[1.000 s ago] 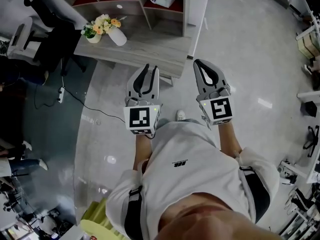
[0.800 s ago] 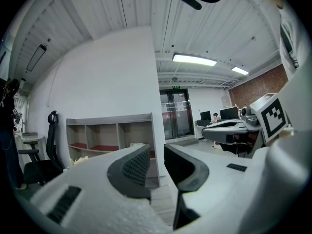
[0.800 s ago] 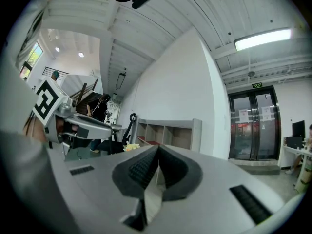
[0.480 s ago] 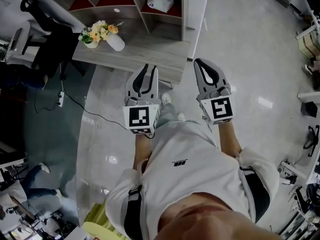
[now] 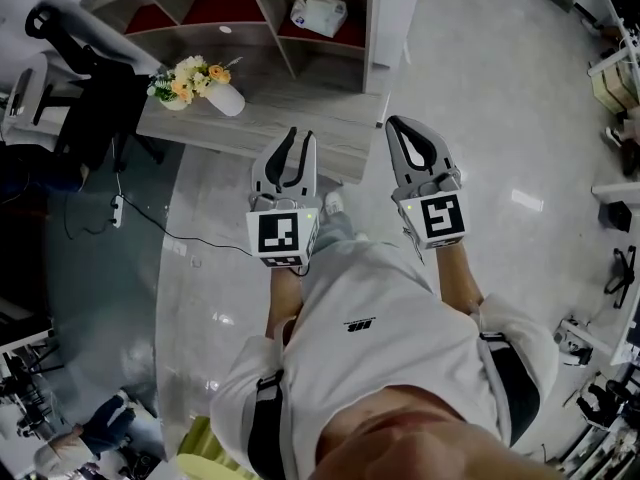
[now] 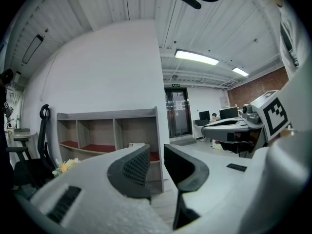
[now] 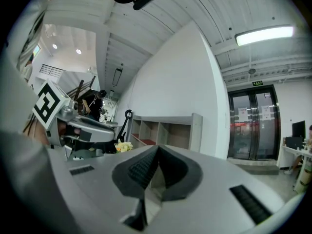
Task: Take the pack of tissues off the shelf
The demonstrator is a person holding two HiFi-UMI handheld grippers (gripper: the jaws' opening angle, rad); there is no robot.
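Pale pack of tissues (image 5: 318,13), grey wood-grain shelf (image 5: 372,8) with red boards — yellow-and-white flowers (image 5: 190,71) in a white vase (image 5: 225,99).

An office. A black swivel chair (image 5: 105,93) stands left of the left gripper (image 5: 300,138); computer monitors (image 6: 226,113) sit beyond, rightward.

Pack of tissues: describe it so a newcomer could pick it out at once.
Find the grey shelf unit against the wall, beyond the wooden table. Its rightmost red-floored compartment holds the pack of tissues, a pale rectangular packet. It is the only item in that compartment, while the flower vase stands on the table.
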